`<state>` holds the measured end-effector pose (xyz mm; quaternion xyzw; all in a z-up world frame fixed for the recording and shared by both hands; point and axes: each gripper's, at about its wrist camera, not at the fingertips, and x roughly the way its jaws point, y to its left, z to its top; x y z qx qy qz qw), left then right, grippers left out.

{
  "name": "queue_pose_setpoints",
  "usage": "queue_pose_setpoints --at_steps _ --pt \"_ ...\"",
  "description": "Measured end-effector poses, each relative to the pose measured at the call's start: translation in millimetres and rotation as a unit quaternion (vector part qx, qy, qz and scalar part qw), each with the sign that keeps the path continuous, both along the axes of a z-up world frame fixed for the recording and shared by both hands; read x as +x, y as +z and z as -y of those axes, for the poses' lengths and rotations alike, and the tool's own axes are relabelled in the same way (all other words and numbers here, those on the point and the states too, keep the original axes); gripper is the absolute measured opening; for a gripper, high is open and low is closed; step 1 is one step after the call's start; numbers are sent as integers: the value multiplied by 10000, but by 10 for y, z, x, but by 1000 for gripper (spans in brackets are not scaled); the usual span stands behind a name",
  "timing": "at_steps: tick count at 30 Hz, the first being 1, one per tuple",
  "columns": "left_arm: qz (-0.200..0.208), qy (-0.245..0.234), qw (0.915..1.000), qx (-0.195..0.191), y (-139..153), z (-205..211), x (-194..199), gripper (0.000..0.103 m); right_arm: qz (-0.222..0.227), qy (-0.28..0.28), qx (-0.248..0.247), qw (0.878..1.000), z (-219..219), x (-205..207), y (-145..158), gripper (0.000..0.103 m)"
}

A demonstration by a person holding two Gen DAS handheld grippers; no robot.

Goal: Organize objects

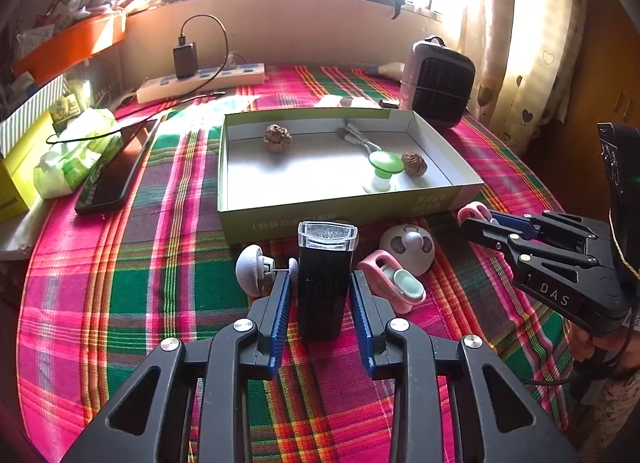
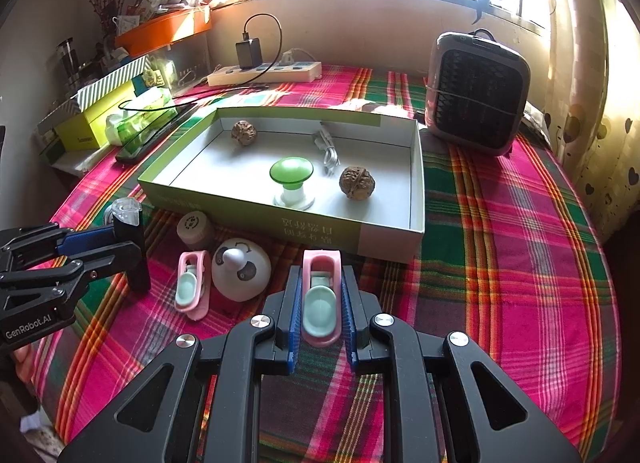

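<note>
Just in front of the shallow green cardboard box [image 1: 344, 207], the left gripper [image 1: 320, 295] straddles an upright black block with clear cap [image 1: 325, 275], pads not pressing; rigid, tippy, grasp mid-body. The right gripper [image 2: 321, 299] clenches a light pink-and-mint plastic clip [image 2: 320, 295].

The left gripper [image 1: 320, 287] brackets an upright black clear-capped device [image 1: 324, 283]; narrow gaps separate it from both blue fingers [image 1: 280, 303]. Beyond the fingers: an open box [image 1: 340, 215]. Right of them: a pink clip [image 1: 394, 283].
</note>
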<state>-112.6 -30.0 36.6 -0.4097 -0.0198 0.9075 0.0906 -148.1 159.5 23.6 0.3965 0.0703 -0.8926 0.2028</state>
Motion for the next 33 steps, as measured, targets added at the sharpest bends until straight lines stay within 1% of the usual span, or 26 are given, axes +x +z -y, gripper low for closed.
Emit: queue_pose_setpoints --at_steps 10,15,20,33 --pt "-229 11 9997 62 167 33 -23 27 -143 32 -37 9999 22 -27 120 19" --pt "-72 -9 9999 74 103 42 -16 27 -131 74 -36 9999 54 -16 103 19" --pt "122 -32 9999 -44 -4 21 -31 27 -89 82 -54 9999 58 -22 70 19" --pt "162 -100 9997 -182 -73 -68 -200 27 -51 41 -58 10000 38 -33 38 18"
